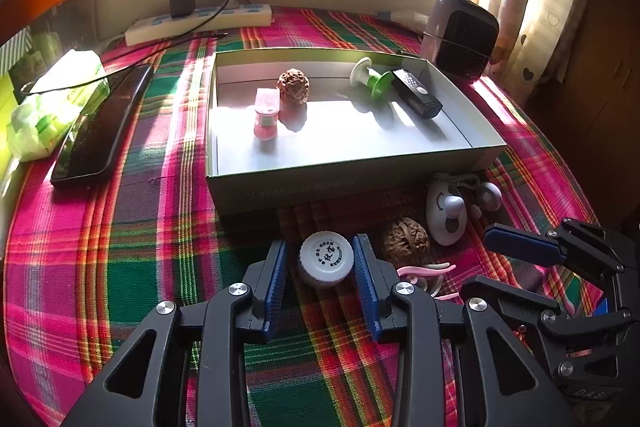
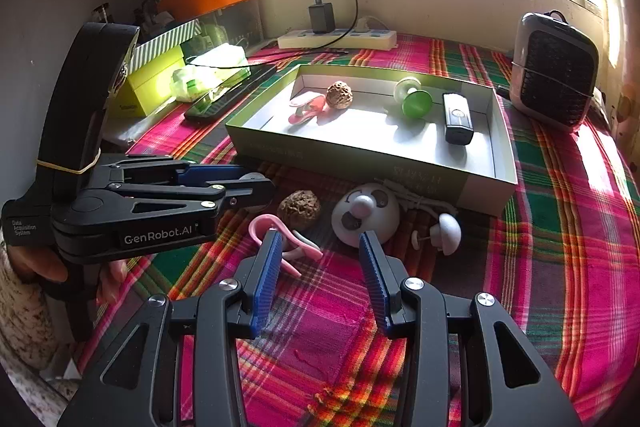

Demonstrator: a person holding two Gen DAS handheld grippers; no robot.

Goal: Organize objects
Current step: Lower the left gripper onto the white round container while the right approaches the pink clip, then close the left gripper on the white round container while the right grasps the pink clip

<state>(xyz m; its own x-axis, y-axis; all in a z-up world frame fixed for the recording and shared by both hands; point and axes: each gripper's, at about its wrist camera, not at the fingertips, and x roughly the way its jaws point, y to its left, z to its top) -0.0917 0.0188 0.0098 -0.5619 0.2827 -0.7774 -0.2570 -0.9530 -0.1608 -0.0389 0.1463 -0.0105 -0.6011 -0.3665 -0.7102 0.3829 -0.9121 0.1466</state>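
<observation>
While standing on cloth, white bottle cap (image 1: 326, 255) sits between left jaws, untouched.

We look from two cameras, each riding on a pair of tongs and aimed forward and down along its fingers, close above the table (image 1: 120, 267) with its plaid cloth, facing the window wall. The left view sits just left of the right one. Both share the open box (image 1: 340, 183) (image 2: 360, 155), the walnut (image 1: 404, 239) (image 2: 299, 209) before it and the heater (image 1: 460, 35) (image 2: 556, 71).
</observation>
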